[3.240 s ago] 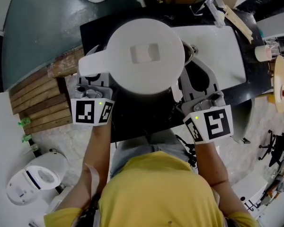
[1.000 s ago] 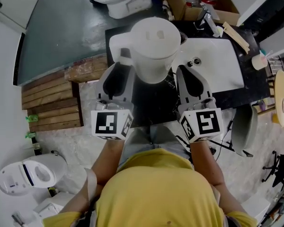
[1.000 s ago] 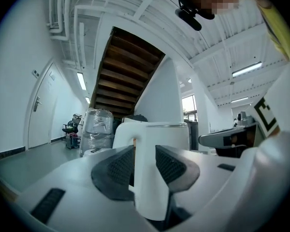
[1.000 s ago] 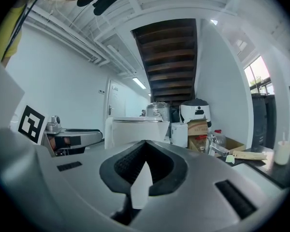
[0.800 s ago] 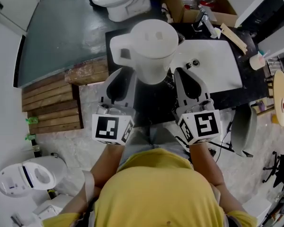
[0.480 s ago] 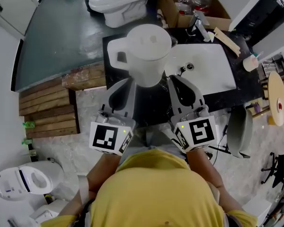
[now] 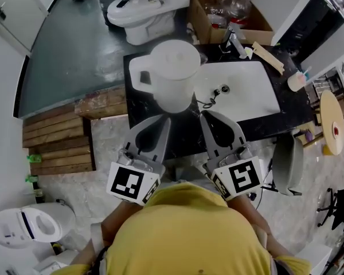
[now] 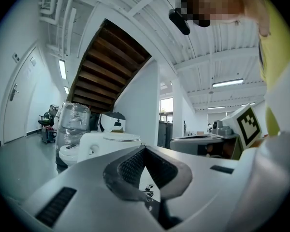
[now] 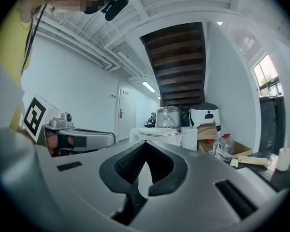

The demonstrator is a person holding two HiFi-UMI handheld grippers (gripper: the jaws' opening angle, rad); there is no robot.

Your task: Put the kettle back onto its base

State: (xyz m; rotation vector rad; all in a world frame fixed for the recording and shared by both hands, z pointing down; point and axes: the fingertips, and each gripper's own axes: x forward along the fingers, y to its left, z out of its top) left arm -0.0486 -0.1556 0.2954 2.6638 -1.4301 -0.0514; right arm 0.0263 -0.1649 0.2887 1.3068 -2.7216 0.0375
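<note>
A white kettle (image 7: 172, 67) with its lid on stands on the black counter (image 7: 137, 105), left of the sink, handle to the left. Its base is hidden from me. My left gripper (image 7: 165, 119) is shut and empty, a short way in front of the kettle. My right gripper (image 7: 203, 114) is beside it, also shut and empty. The left gripper view shows the closed left gripper (image 8: 145, 148) with the kettle (image 8: 106, 141) beyond it. In the right gripper view, the closed right gripper (image 9: 146, 143) points level with the kettle (image 9: 157, 134) behind it.
A white sink (image 7: 246, 90) with a faucet (image 7: 232, 39) fills the counter's right half. Behind it are a cardboard box (image 7: 218, 16) of bottles and a toilet (image 7: 140, 7). Wooden slats (image 7: 57, 136) lie on the floor at left, a grey chair (image 7: 286, 165) at right.
Both grippers have drawn back from the kettle toward the person. The left jaws, which stood open at the kettle's handle, have closed on nothing. The kettle stays on the counter.
</note>
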